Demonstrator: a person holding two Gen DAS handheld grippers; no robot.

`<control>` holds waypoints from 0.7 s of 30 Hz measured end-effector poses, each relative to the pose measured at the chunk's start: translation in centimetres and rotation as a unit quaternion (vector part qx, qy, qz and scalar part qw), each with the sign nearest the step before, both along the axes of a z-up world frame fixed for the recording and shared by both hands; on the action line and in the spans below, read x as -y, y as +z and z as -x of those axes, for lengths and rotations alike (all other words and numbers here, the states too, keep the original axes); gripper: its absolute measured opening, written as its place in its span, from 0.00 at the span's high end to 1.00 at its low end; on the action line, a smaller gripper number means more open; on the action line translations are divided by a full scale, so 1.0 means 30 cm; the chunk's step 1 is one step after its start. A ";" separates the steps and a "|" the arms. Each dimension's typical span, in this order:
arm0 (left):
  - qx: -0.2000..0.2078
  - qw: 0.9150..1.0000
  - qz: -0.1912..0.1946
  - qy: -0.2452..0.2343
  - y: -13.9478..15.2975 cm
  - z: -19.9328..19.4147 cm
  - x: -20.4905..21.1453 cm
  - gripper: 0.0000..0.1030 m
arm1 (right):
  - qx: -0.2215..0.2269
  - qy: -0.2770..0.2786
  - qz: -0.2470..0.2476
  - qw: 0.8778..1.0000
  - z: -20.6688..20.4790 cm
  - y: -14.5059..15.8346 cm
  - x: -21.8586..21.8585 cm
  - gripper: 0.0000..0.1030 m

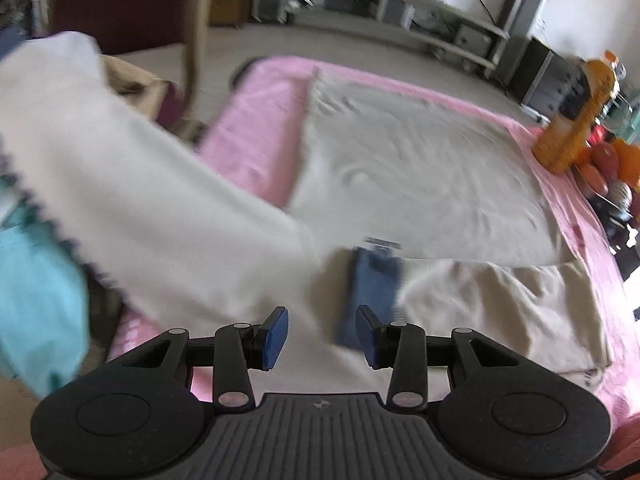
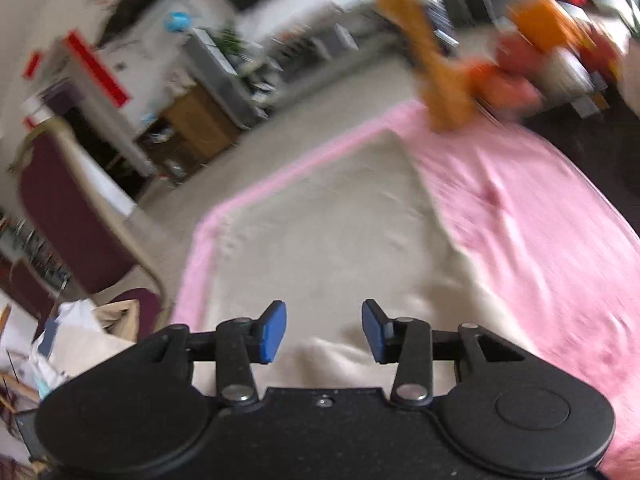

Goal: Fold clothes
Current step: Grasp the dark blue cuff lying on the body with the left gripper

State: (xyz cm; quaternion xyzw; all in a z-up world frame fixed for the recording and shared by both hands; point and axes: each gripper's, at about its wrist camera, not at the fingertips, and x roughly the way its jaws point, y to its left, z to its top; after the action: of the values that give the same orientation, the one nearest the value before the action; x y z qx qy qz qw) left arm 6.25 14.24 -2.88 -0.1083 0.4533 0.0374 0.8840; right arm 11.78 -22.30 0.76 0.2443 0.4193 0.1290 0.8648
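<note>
A cream garment (image 1: 420, 172) lies spread on a pink cloth-covered table (image 1: 256, 132), with a blue label (image 1: 374, 292) at its near edge. One cream part (image 1: 132, 184) is lifted across the left of the left wrist view, blurred. My left gripper (image 1: 322, 338) is open and empty just above the label. In the right wrist view the same garment (image 2: 320, 232) lies on the pink cloth (image 2: 520, 220). My right gripper (image 2: 324, 332) is open and empty over the garment's near edge.
An orange bottle (image 1: 576, 116) and fruit (image 1: 608, 160) stand at the table's right corner, also shown in the right wrist view (image 2: 436, 64). A maroon chair (image 2: 76, 216) with piled clothes (image 2: 80, 336) stands left of the table. Teal cloth (image 1: 36, 304) hangs at left.
</note>
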 end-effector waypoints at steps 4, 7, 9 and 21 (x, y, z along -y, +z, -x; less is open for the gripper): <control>-0.026 0.999 -0.016 -0.012 -0.038 -0.112 0.043 0.61 | -0.063 -0.019 -0.024 0.998 -0.022 -0.156 0.125 0.77; -0.037 0.999 -0.024 -0.012 -0.076 -0.162 0.063 0.61 | -0.077 -0.068 -0.002 0.995 0.001 -0.222 0.185 0.81; -0.046 0.999 -0.015 -0.013 -0.105 -0.184 0.067 0.61 | -0.079 -0.078 -0.004 0.994 0.001 -0.221 0.211 0.81; 0.008 0.992 -0.091 -0.083 -0.131 -0.150 0.181 0.98 | -0.077 -0.111 0.037 0.990 -0.022 -0.226 0.223 0.79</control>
State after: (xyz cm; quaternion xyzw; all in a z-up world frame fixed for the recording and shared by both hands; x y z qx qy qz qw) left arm 10.74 8.80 -6.81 0.0102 0.4487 0.0046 0.8936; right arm 12.44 -28.99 -6.01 0.2661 0.4592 -0.0021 0.8475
